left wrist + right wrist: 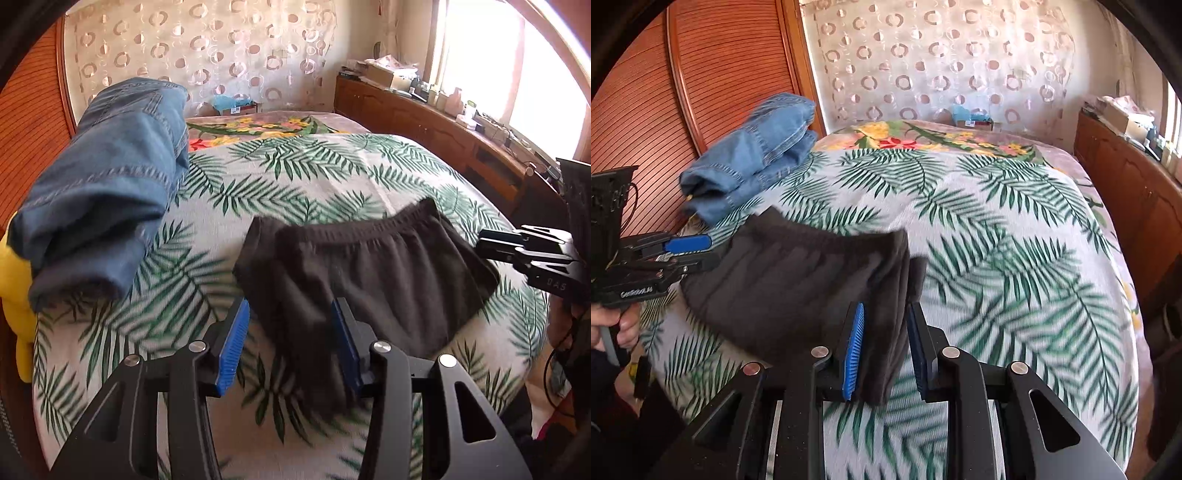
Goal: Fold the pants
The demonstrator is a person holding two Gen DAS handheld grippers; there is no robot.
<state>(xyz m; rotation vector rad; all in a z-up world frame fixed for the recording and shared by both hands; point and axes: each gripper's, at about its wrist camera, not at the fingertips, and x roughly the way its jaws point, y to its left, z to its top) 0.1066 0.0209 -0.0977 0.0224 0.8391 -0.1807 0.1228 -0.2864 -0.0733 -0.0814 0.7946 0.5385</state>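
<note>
Dark brown pants (pixel 373 273) lie folded on the palm-leaf bedspread (pixel 295 173), elastic waistband toward the far side. My left gripper (pixel 290 343) is open, its blue pads either side of the pants' near left edge, which hangs between them. In the right wrist view the pants (pixel 790 288) lie at centre left. My right gripper (pixel 884 350) is open with the folded right edge of the pants between its pads. The left gripper (pixel 689 251) shows at the pants' left edge, and the right gripper (pixel 517 247) at their right edge.
Folded blue jeans (pixel 110 192) lie at the bed's far left, by a wooden slatted door (pixel 701 74). A yellow item (pixel 14 280) sits at the left edge. A wooden cabinet (pixel 424 118) with clutter runs along the right under a bright window. A floral blanket (pixel 923 140) covers the far end.
</note>
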